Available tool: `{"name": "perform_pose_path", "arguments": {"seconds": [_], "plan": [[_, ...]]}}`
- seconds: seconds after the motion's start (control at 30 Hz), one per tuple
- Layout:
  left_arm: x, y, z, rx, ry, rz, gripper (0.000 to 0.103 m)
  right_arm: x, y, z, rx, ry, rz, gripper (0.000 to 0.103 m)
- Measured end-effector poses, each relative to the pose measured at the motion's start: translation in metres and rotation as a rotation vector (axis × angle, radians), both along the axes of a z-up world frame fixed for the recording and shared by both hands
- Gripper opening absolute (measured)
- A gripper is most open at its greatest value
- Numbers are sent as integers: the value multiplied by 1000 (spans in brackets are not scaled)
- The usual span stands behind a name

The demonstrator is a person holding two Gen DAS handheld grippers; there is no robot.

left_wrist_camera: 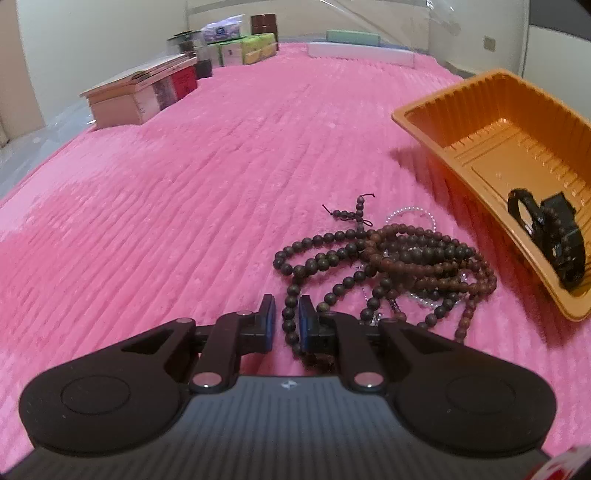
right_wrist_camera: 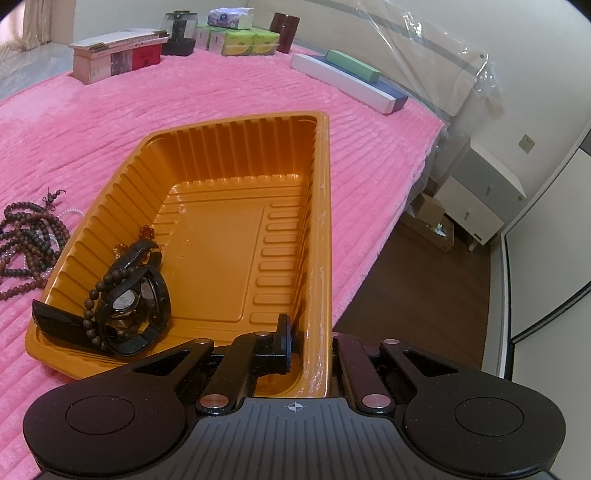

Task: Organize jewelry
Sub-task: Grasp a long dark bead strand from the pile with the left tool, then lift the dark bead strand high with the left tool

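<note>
Nearest the left wrist camera, the left gripper (left_wrist_camera: 287, 317) pointed down at a pink blanket (left_wrist_camera: 184, 206), its blue-padded fingers (left_wrist_camera: 306, 314) drawn close with a strand of dark beads (left_wrist_camera: 290, 314) running between them. Its jaws were narrow, and the pads looked to be touching or just beside the strand; whether they pressed on it could not be told. That strand belonged to a tangled heap of bead strings (left_wrist_camera: 399, 258), dark and reddish-brown, lying on the blanket just ahead and to the right, with a clear bead bracelet (left_wrist_camera: 413, 212) showing at its far edge.

Right of the heap sat an orange tray (left_wrist_camera: 480, 122), tilted, its near end raised off the blanket. In the right wrist view the right gripper (right_wrist_camera: 308, 345) was clamped on the tray's near right wall (right_wrist_camera: 321, 258), one finger (right_wrist_camera: 283, 339) inside, the other hidden behind the rim. Inside the tray, at its near left corner, lay a black watch (right_wrist_camera: 125, 299) with a bead bracelet (right_wrist_camera: 92, 306) looped over it and another black strap (right_wrist_camera: 55, 321) resting on the rim.

At the blanket's far end stood boxes (right_wrist_camera: 118, 59), green tissue packs (right_wrist_camera: 251, 42) and a dark pot (right_wrist_camera: 179, 33).
</note>
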State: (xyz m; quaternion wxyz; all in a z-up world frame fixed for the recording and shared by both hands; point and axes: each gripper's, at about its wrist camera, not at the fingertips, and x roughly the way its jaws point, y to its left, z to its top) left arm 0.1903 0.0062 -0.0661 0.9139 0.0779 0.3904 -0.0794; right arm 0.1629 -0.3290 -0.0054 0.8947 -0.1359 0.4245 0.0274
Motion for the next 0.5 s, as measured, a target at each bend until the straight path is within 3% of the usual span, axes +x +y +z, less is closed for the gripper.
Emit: {"name": "perform_pose_path", "arguments": {"seconds": [0.27, 0.5], "plan": [[-6, -2, 9, 50, -20, -41, 6, 1, 0, 0, -1, 0, 0, 6], [-26, 14, 71, 60, -157, -55, 6, 0, 1, 1, -8, -8, 2, 6]]}}
